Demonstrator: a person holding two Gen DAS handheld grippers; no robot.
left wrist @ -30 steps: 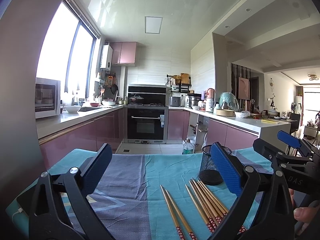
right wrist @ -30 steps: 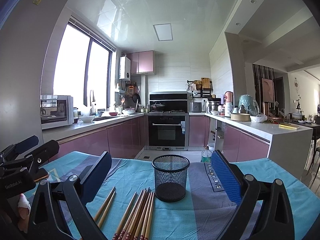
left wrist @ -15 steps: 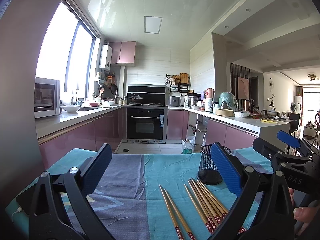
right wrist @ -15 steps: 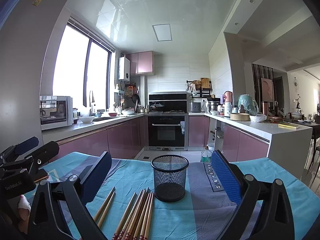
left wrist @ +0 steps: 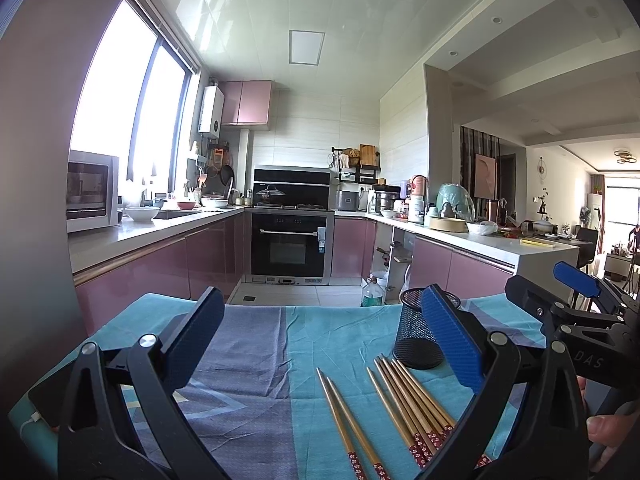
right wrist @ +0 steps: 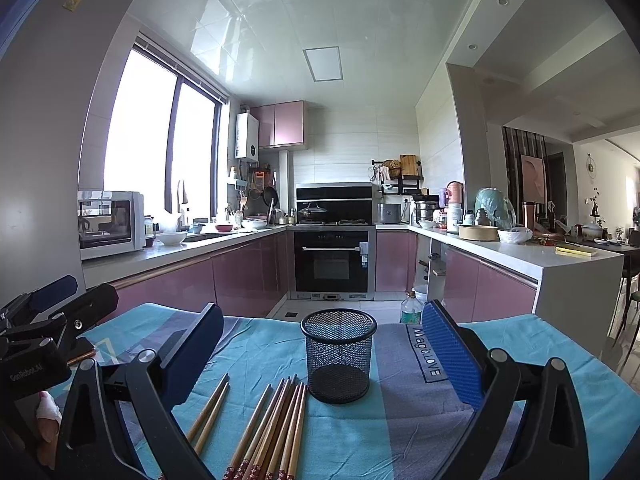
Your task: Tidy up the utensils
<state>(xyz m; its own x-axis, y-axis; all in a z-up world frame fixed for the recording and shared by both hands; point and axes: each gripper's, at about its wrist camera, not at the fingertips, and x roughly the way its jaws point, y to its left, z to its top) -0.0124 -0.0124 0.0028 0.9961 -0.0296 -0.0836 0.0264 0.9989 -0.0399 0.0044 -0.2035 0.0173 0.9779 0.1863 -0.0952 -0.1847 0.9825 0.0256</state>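
Several wooden chopsticks point(left wrist: 408, 404) with red patterned ends lie on the blue tablecloth, a pair point(left wrist: 344, 420) a little apart to their left. The same bundle of chopsticks point(right wrist: 276, 424) and the pair point(right wrist: 208, 408) show in the right wrist view. A black mesh cup point(right wrist: 338, 356) stands upright and empty just behind them; the mesh cup point(left wrist: 414, 336) is partly hidden by a finger in the left wrist view. My left gripper point(left wrist: 320, 340) is open above the cloth, holding nothing. My right gripper point(right wrist: 322, 344) is open too, framing the cup.
The tablecloth point(right wrist: 400, 432) covers the table; a phone point(left wrist: 44, 404) on a cable lies at its left edge. Beyond the table's far edge are the kitchen floor, a plastic bottle point(right wrist: 411, 312), an oven point(right wrist: 331, 264) and pink cabinets. A person's fingers hold each gripper's handle.
Both views have tilted down very slightly; the chopsticks and the cup keep their places, and both grippers stay open.
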